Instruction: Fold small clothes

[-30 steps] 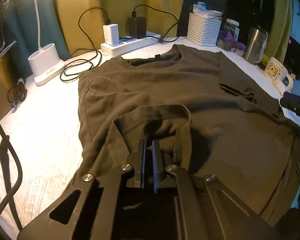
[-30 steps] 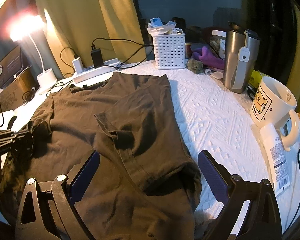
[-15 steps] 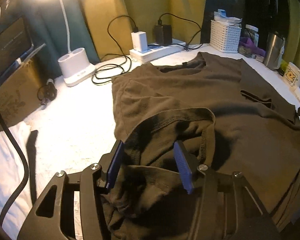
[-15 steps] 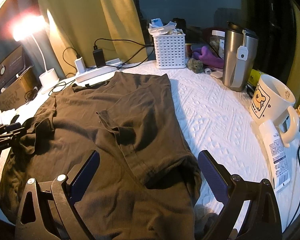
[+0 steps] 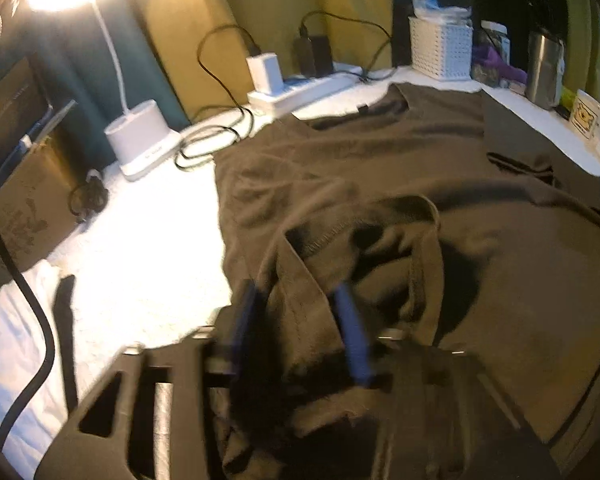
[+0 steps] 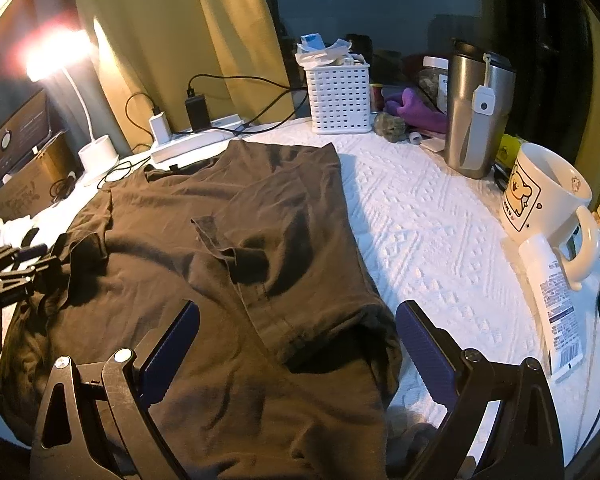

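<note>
A dark brown T-shirt (image 5: 400, 168) lies spread on the white bedspread, collar toward the far side; it also shows in the right wrist view (image 6: 236, 240). Its right side is folded inward. My left gripper (image 5: 296, 320) is open, blurred by motion, with the bunched left sleeve (image 5: 340, 248) lying between its blue pads, not clamped. It also shows at the left edge of the right wrist view (image 6: 28, 260). My right gripper (image 6: 296, 344) is wide open and empty, hovering over the shirt's near right hem.
A white power strip (image 6: 192, 146) with chargers and cables, a lamp base (image 5: 140, 144) and a cardboard box (image 5: 24, 208) stand at the back left. A white basket (image 6: 338, 96), steel tumbler (image 6: 476, 112), mug (image 6: 544, 196) and tube (image 6: 552, 300) line the right side.
My left gripper was shut on the sleeve a second ago; it has opened, let the sleeve go and drawn back left. My right gripper stays open in place.
</note>
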`<action>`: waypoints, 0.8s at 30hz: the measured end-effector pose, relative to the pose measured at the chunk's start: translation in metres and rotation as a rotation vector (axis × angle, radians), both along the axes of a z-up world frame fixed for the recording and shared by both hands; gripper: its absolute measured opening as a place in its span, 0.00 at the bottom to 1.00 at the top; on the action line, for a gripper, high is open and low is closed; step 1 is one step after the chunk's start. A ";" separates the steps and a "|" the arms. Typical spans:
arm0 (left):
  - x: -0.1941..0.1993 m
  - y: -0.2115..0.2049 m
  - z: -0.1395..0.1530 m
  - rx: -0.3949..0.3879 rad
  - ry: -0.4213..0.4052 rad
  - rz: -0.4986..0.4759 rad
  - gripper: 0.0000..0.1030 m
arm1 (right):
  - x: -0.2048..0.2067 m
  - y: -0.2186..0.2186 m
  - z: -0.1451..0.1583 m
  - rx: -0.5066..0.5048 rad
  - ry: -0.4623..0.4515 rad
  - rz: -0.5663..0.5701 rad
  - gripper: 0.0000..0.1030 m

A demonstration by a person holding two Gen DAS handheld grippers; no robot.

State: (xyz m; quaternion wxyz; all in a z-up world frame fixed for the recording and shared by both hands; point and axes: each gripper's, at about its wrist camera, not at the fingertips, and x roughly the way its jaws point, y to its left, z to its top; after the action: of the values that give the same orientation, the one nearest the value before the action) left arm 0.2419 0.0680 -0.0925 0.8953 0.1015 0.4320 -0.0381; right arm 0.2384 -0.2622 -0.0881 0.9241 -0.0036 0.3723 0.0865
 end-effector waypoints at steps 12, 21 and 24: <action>-0.035 -0.018 0.024 -0.012 -0.090 -0.055 0.08 | -0.008 -0.003 0.000 0.018 -0.001 0.000 0.96; -0.030 -0.018 0.014 -0.006 -0.065 -0.006 0.09 | -0.019 -0.005 0.001 0.025 -0.011 0.004 0.96; -0.029 -0.013 0.016 -0.006 -0.072 0.025 0.10 | -0.021 -0.009 0.000 0.027 -0.011 -0.004 0.96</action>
State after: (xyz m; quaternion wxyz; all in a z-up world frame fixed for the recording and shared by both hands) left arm 0.2127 0.0549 -0.0763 0.9110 0.0948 0.4006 -0.0243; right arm 0.2179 -0.2714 -0.0877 0.9262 0.0090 0.3662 0.0899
